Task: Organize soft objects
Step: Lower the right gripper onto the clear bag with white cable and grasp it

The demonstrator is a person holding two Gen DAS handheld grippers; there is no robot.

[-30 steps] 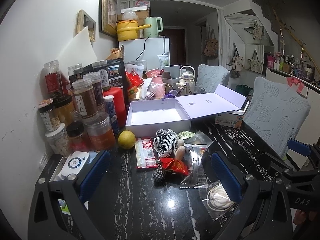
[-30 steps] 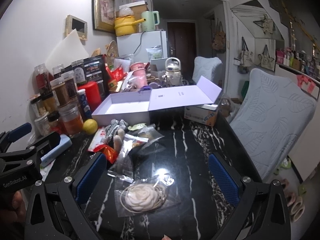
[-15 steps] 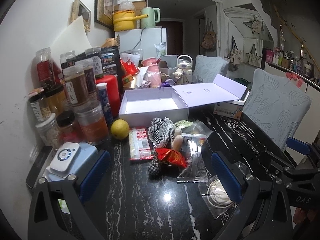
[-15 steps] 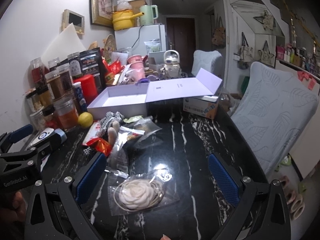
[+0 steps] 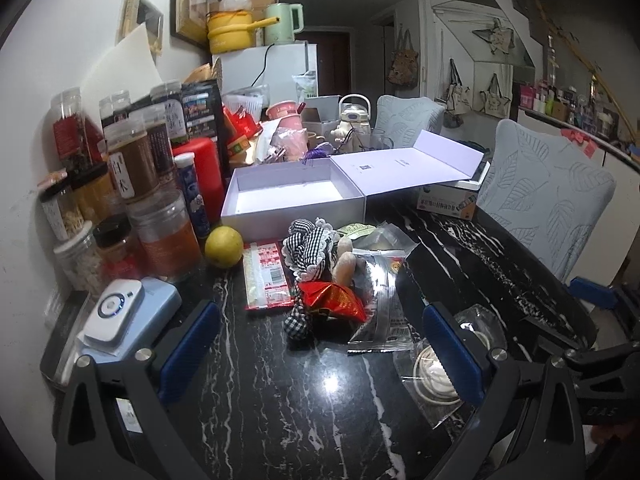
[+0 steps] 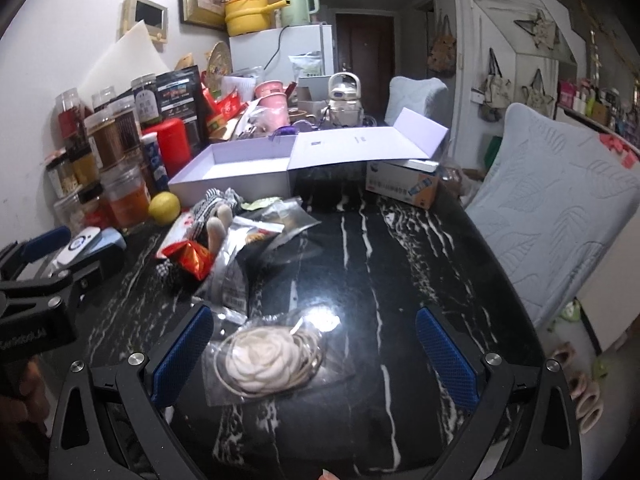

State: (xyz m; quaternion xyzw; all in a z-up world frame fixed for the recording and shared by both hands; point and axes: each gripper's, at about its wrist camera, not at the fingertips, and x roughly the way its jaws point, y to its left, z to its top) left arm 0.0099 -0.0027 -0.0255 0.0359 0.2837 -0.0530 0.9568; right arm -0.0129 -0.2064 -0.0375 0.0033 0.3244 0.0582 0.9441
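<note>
I have my right gripper (image 6: 314, 356) spread wide and holding nothing, a bagged white fabric rose (image 6: 264, 360) between its fingers; my left gripper (image 5: 320, 344) is equally wide and bare. At twelve o'clock lies the checkered plush doll (image 5: 310, 246); beyond it, the open lavender box (image 5: 292, 196).
</note>
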